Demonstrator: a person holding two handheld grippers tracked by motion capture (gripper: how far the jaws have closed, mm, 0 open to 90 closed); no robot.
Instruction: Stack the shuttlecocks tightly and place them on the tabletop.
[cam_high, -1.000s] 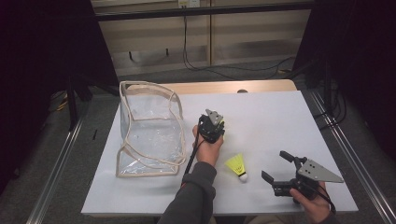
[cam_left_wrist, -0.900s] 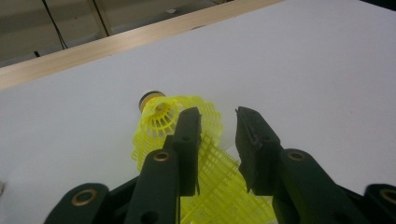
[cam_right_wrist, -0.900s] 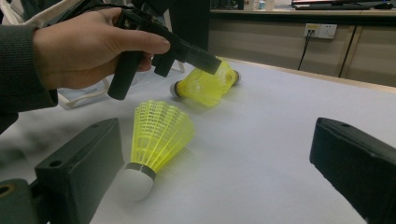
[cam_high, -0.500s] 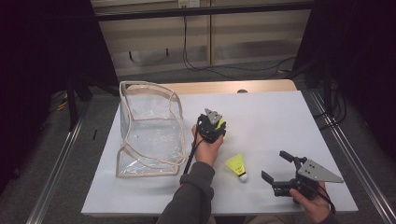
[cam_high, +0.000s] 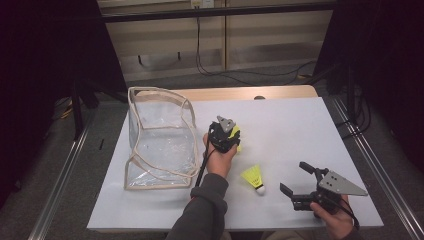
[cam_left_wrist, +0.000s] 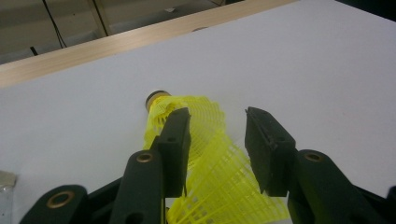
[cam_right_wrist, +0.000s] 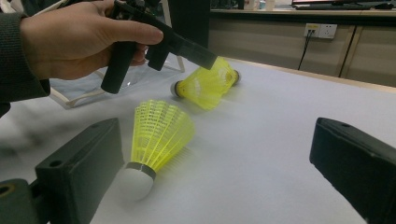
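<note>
- Our left gripper (cam_high: 231, 131) sits near the middle of the white table (cam_high: 310, 130), jaws pointing toward 12 o'clock, and they have just been opening.
- In the left gripper view the two black jaws stand partly apart over the yellow shuttlecocks (cam_left_wrist: 205, 154); the left jaw lies against the mesh skirt, the right jaw shows a gap, so we read no firm pinch.
- Those shuttlecocks lie on their sides on the table; we count two in the right gripper view (cam_right_wrist: 208, 84), one overlapping the other, with a cork pointing to 11 o'clock in the left gripper view.
- At 9 o'clock of the left gripper stands the clear bag (cam_high: 160, 137) with its beige trim, mouth open toward the top.
- At 5 o'clock of the left gripper lies a single shuttlecock (cam_high: 253, 177), white cork toward 5 o'clock, apart from both grippers.
- Our right gripper (cam_high: 296, 182) rests at the table's near right corner, jaws wide open and empty, aimed toward 10 o'clock.
- In the right gripper view the single shuttlecock (cam_right_wrist: 156, 137) lies just inside the left jaw; whether it touches that jaw we cannot tell.
</note>
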